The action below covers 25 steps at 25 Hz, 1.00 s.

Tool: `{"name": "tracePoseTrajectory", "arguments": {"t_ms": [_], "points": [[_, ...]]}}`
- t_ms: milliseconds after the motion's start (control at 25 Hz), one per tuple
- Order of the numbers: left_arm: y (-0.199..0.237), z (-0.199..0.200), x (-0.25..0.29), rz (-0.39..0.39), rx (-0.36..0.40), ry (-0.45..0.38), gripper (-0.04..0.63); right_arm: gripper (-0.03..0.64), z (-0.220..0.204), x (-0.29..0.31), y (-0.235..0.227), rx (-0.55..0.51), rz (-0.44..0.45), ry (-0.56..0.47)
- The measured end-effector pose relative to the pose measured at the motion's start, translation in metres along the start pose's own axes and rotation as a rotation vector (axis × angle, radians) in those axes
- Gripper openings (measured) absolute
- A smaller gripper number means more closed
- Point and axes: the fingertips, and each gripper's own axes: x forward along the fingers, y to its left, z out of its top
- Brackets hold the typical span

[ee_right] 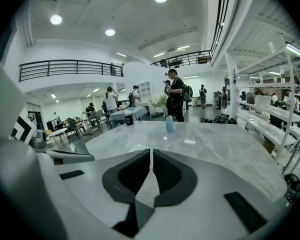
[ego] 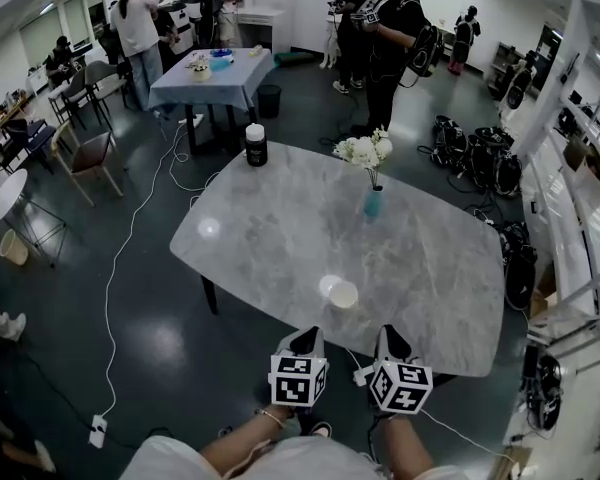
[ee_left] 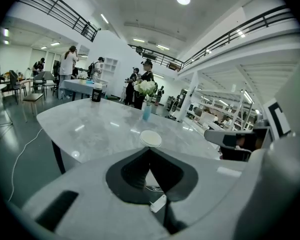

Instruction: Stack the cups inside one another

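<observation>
Left fingers: the left gripper [ee_left: 149,150] has its two dark jaws brought together, tips meeting, with nothing between them.
Right fingers: the right gripper [ee_right: 151,154] has its jaws drawn in to a thin slit and grips nothing.
Gripper position: both are side by side at the near edge of the table, pointing across it and tilted a little downward; the head view shows the left gripper [ego: 305,342] and the right gripper [ego: 392,340] near each other but apart.
Marker cubes: a white cube with black square markers [ego: 298,379] rides on the left gripper, and another [ego: 400,386] on the right.
Cup: a cream-white round paper cup [ego: 343,295] stands upright on the table just ahead of the jaw tips and between the two grippers, touching neither. I cannot tell whether more cups are nested inside it.
Table: a grey marble-patterned table with rounded corners [ego: 280,228].
Far side: a pale blue vase of white flowers [ego: 374,203] stands past the middle, and a dark jar with a white lid [ego: 256,146] at the far edge, both well apart from the cup.
</observation>
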Motion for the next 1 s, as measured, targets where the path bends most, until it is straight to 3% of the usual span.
{"name": "tracePoseTrajectory", "arguments": {"t_ms": [640,1000], "points": [[-0.037,-0.018,-0.056,0.144,0.015,-0.063,-0.003,0.021,-0.013,-0.042,0.003,-0.002,0.151,-0.014],[-0.040,-0.024,-0.062,0.164,0.002,-0.068,-0.003,0.021,-0.020,-0.047,0.005,0.000,0.163,-0.001]]}}
